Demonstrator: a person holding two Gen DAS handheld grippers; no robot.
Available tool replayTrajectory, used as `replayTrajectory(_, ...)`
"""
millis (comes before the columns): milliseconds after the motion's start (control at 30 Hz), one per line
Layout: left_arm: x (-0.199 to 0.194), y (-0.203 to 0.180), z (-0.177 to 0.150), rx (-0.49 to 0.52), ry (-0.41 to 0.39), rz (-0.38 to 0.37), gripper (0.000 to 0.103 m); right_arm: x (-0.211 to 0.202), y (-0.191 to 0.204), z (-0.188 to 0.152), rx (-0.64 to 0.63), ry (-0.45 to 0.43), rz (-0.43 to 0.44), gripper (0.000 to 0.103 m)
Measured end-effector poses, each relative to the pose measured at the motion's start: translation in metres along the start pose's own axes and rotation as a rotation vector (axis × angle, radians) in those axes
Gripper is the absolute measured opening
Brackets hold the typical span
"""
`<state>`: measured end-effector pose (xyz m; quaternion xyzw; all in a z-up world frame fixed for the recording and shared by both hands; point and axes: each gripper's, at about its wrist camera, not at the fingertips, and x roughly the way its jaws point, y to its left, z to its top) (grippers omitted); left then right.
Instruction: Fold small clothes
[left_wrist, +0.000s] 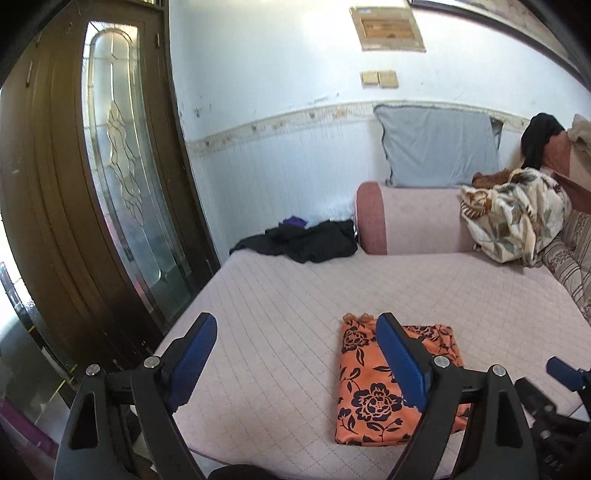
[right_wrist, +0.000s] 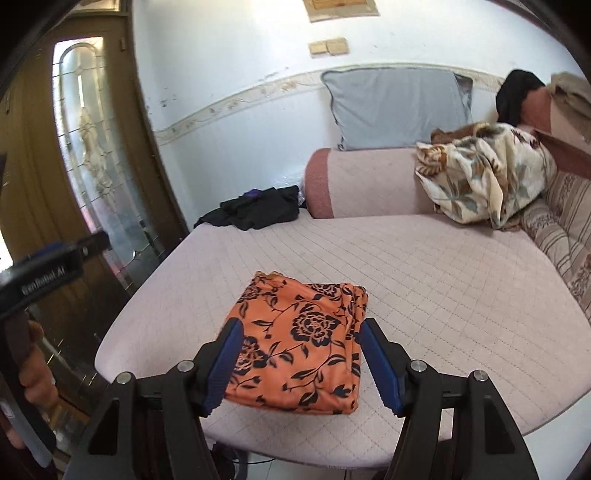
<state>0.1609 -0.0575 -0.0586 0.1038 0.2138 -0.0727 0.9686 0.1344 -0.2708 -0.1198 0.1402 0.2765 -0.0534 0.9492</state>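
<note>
We hold both grippers above the near edge of the pink quilted sofa seat (right_wrist: 424, 266). The left gripper (left_wrist: 299, 363) has its fingers spread wide with nothing between them. The right gripper (right_wrist: 301, 363) is also parted, a bit narrower, and empty — its blue pads sit clear above the cloth. The folded orange floral garment (right_wrist: 299, 343) lies flat on the seat near the front edge, a tidy rectangle, touched by neither gripper. At the far left corner of the seat sits a heap of black clothes (right_wrist: 255, 212). Behind it — the pink armrest (right_wrist: 369, 182), with a floral blanket (right_wrist: 484, 173) bunched at its right end. A grey cushion (right_wrist: 395, 107) leans on the wall, and a brown glass-panelled door (left_wrist: 122, 177) stands left.
</note>
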Motion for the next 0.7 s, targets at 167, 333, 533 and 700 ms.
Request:
replayTrajectory(167,-0.031,0.011,0.005,-0.032,-0.029,-0.016,0.088,-0.024,0.016,-0.006,-0.027,-0.018,-0.021,0.069)
replayTrajectory(333,-0.045,0.01,0.008,-0.002,-0.029,-0.056,0.088,-0.037,0.024,-0.008,-0.064,-0.031,-0.026,0.069)
replayTrajectory(533,-0.058,0.002,0.005,0.038,-0.072,-0.072,0.088,-0.035,0.026,-0.008,-0.059,-0.023,-0.025,0.069)
replayTrajectory(700,-0.051,0.002,0.005,0.017,-0.089,-0.111,0.088,-0.027,0.024,-0.01,-0.066,-0.004,-0.037,0.069)
